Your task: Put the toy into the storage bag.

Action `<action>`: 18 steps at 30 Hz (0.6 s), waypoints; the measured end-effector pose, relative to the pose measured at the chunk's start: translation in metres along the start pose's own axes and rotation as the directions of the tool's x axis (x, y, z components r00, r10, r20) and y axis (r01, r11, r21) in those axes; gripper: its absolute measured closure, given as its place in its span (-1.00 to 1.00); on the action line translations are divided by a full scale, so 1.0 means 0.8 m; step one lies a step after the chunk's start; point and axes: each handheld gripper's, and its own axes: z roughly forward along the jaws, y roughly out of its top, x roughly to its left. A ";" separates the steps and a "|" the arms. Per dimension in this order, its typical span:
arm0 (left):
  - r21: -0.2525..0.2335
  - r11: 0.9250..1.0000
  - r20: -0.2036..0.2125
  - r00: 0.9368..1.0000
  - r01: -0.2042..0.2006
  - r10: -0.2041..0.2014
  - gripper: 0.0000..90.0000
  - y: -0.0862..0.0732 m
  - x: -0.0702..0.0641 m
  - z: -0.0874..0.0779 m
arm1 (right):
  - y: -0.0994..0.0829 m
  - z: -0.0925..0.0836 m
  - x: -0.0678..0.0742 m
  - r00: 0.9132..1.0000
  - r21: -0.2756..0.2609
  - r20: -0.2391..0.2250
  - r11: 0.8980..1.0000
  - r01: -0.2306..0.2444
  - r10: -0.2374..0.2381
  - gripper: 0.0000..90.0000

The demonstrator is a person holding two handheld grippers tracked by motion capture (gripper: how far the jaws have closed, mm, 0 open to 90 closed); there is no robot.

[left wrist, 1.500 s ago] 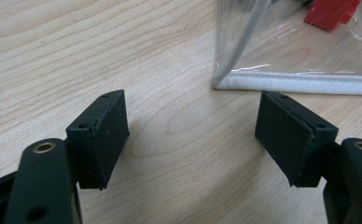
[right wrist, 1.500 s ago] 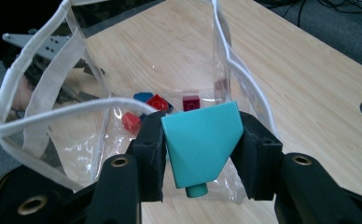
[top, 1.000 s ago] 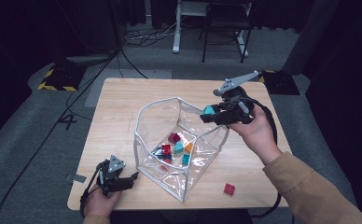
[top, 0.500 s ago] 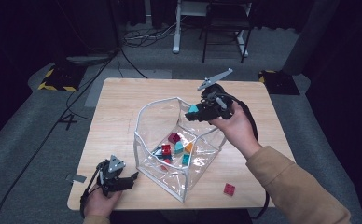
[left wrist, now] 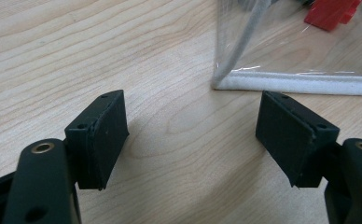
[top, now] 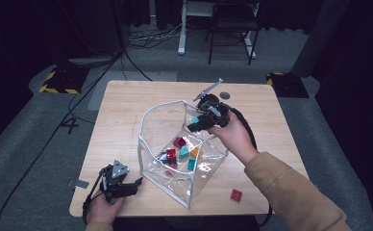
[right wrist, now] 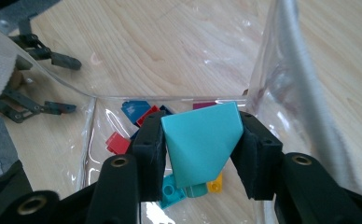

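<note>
You had the right gripper [right wrist: 200,154] pinching the teal block [right wrist: 198,144] over the clear bag [top: 148,113], left gripper [left wrist: 193,135] fingers spread; an early release risked it bouncing off the rim onto the surface [top: 127,101].

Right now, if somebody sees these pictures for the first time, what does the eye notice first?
Probably the clear bag standing open in the middle of the table, with bright blocks on its bottom. Next, the right gripper over the bag's far corner, shut on a teal block. The left gripper rests open near the bag's corner, and one red block lies outside.
</note>
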 end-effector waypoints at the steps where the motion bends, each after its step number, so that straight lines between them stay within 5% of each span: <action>1: 0.000 1.000 0.000 1.000 0.000 0.000 -0.44 0.000 0.000 0.000 | 0.000 0.003 0.001 1.000 0.018 0.008 1.000 0.000 0.000 0.27; 4: 0.001 1.000 -0.001 1.000 0.000 0.000 -0.44 0.000 0.000 0.000 | 0.000 0.008 0.005 0.999 0.049 0.038 0.999 0.007 -0.009 0.27; 9: 0.001 1.000 0.000 1.000 -0.001 0.001 -0.44 0.000 0.000 0.000 | 0.001 0.008 0.008 1.000 0.056 0.018 0.998 0.001 -0.002 0.09; 11: -0.002 1.000 0.000 1.000 0.000 0.000 -0.44 0.000 0.000 0.000 | 0.000 0.006 0.010 1.000 0.036 -0.002 0.999 0.012 -0.012 -0.12; 18: 0.000 1.000 0.001 1.000 0.000 0.000 -0.44 0.000 0.000 0.000 | -0.005 -0.013 0.019 0.999 -0.037 -0.011 0.998 0.043 -0.044 -0.18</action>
